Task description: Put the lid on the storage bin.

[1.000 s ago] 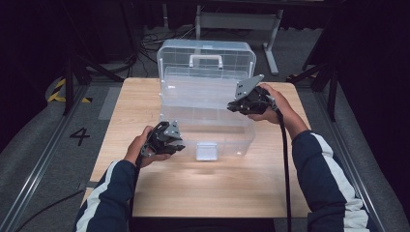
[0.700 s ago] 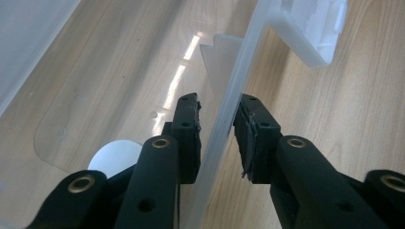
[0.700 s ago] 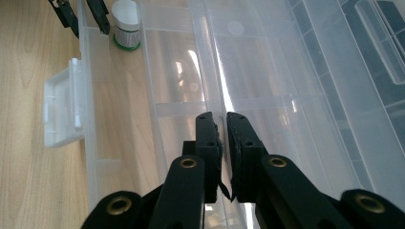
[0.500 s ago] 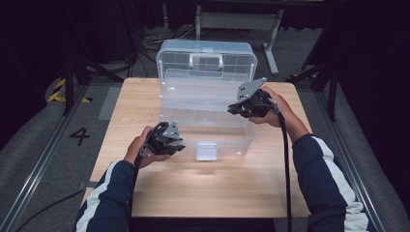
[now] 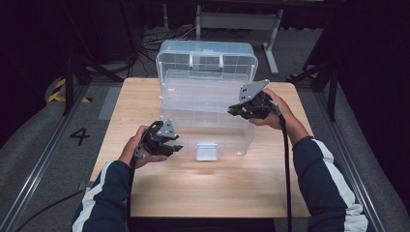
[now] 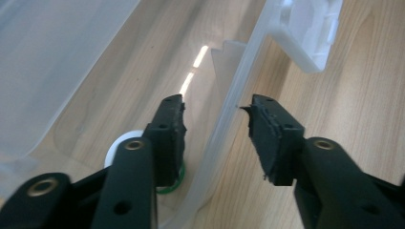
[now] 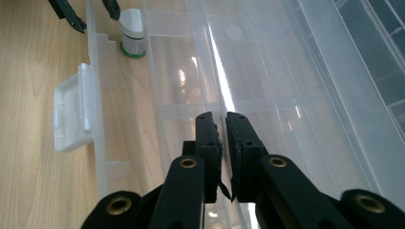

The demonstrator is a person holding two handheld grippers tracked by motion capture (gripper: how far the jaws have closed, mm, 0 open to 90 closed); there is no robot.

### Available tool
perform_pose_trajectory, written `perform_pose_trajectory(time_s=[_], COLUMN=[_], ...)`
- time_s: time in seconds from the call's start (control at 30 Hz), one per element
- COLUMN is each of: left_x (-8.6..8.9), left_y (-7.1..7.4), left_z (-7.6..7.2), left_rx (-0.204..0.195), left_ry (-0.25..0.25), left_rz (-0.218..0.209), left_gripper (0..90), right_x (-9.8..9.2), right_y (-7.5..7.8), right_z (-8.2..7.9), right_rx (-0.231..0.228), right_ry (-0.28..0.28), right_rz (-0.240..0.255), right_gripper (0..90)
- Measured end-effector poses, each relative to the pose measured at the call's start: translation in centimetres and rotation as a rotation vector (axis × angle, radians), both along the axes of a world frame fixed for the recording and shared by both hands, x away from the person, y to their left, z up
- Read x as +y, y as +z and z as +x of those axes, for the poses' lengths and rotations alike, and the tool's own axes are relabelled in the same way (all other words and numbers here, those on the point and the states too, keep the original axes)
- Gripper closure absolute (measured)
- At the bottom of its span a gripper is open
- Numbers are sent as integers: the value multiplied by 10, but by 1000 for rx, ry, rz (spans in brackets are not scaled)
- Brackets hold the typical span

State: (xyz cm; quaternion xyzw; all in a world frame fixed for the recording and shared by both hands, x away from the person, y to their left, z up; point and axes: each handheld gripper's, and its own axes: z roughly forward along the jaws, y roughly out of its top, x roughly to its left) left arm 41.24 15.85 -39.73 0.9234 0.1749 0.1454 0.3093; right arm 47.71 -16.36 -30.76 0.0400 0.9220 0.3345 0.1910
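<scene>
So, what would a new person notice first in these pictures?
The big clear plastic storage box stands open in the middle of the light wooden table. The left gripper, its jaws just opened, straddles the box's front wall, near a small white bottle with a green base. The right gripper pinches an inner tray's edge.

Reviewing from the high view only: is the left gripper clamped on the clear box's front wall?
Observer: No. In the left gripper view the left gripper straddles the front wall, one jaw inside the box and one outside, not clamped on it. Its jaws have just been opening.
Operator: Anything inside the box near it?
Observer: A small white bottle with a green base stands beside the inner jaw.
Operator: And the right gripper?
Observer: The right gripper is pinched shut on the rim of the clear tray.
</scene>
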Motion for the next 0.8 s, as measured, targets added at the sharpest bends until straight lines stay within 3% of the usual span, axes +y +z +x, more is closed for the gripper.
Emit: perform_pose_trajectory(time_s=[0.23,0.3,0.37,0.47,0.57,0.73,0.8], left_x=[13,20,24,30,41,53,56], left_y=[16,23,28,34,43,49,51], left_z=[-6,-7,-8,-10,-11,-10,-8], left_rx=[-31,-30,-44,-68,-73,-106,-116], left_ry=[39,50,73,101,154,209,235], left_rz=[-62,-126,-158,-158,-209,-201,-222], left_gripper=[453,432,407,388,382,378,383], right_x=[-3,-3,-3,-3,-4,-3,-4], right_y=[-2,-2,-2,-2,-3,-4,-4], right_z=[0,1,1,1,0,0,0], right_rx=[12,17,18,18,20,21,24], right_ry=[-1,1,1,0,1,-2,-1], right_rz=[26,31,29,30,33,41,42], right_gripper=[846,846,845,845,845,844,845])
